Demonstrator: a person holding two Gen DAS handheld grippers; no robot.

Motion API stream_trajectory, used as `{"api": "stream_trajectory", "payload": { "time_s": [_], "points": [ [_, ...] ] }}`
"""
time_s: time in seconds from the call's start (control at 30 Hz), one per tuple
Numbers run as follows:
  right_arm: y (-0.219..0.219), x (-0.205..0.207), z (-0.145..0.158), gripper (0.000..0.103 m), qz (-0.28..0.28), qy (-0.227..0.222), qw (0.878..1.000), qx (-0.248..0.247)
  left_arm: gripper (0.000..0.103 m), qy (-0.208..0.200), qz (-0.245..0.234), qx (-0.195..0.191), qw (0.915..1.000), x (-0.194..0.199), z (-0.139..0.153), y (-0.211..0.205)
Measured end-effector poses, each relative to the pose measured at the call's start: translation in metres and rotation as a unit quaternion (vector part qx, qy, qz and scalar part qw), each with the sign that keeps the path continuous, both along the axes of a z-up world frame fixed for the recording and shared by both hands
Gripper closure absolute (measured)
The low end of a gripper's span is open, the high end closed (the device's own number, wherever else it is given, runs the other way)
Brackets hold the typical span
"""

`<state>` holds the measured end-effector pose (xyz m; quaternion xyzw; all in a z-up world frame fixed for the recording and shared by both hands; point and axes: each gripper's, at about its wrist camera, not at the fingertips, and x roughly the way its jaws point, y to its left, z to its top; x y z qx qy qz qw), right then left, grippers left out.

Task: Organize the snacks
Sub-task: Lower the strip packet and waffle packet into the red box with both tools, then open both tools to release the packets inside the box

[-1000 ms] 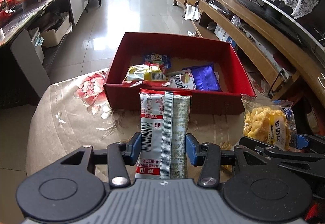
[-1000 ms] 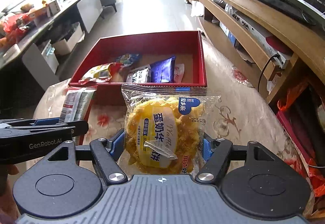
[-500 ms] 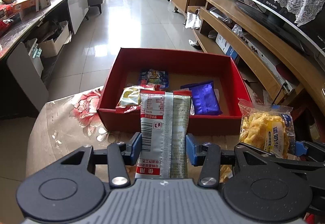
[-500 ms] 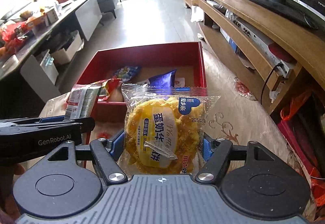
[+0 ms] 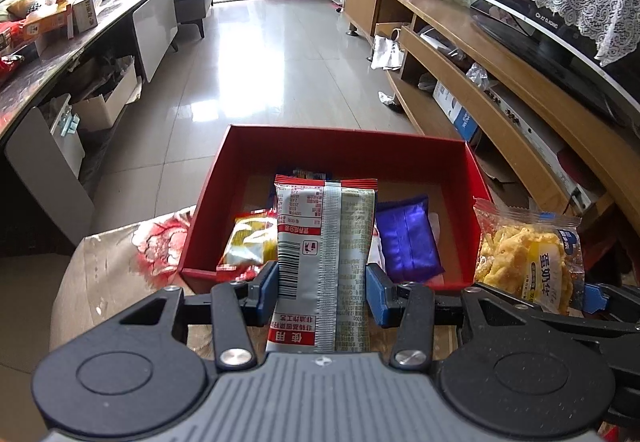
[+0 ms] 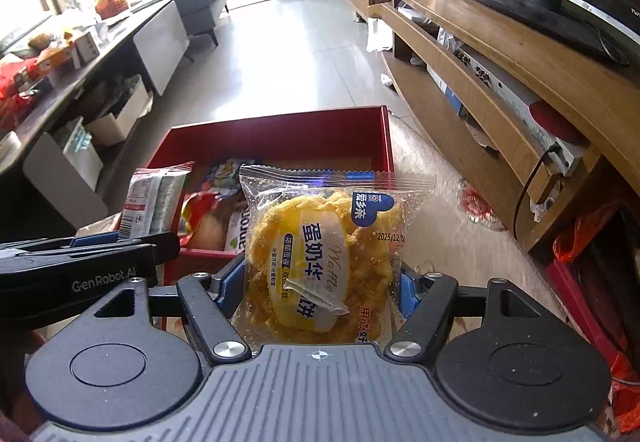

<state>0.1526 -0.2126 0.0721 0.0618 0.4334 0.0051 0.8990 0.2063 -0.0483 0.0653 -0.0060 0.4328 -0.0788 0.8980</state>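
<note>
Left wrist view: the left hand-held gripper (image 5: pixel 322 294) is clamped on a tall silver and red snack packet (image 5: pixel 326 254), its blue pads pressing both long edges so the packet stands upright, bar code facing the camera. Just to its right, the right hand-held gripper (image 5: pixel 552 296) grips a clear bag of yellow waffle snacks (image 5: pixel 528 262). Right wrist view: that gripper's jaws are closed on the bag's two sides, and the bag stands upright with its crimped top edge uppermost. Both packets are held above the near edge of a floral tabletop (image 5: pixel 120 266). Just beyond them sits an open red box (image 5: pixel 344 149), already holding a yellow packet (image 5: pixel 248 246) on the left, a purple packet (image 5: pixel 408 242) on the right and a blue-printed one (image 5: pixel 308 174) toward the back. Farther off lie a tiled floor (image 5: pixel 272 53), a long wooden TV stand (image 5: pixel 500 81) on the right and a cluttered dark counter (image 5: pixel 60 49) on the left.
</note>
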Motion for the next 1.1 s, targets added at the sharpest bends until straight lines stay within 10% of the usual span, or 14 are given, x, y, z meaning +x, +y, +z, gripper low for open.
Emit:
{"api": "stream_trajectory", "payload": {
  "time_s": [1.1],
  "points": [
    [0.003, 0.073, -0.043, 0.028, -0.010, -0.013, 1.000, -0.005, 0.060, 0.000, 0.029, 0.028, 0.9992, 0.075, -0.040, -0.012]
  ]
}}
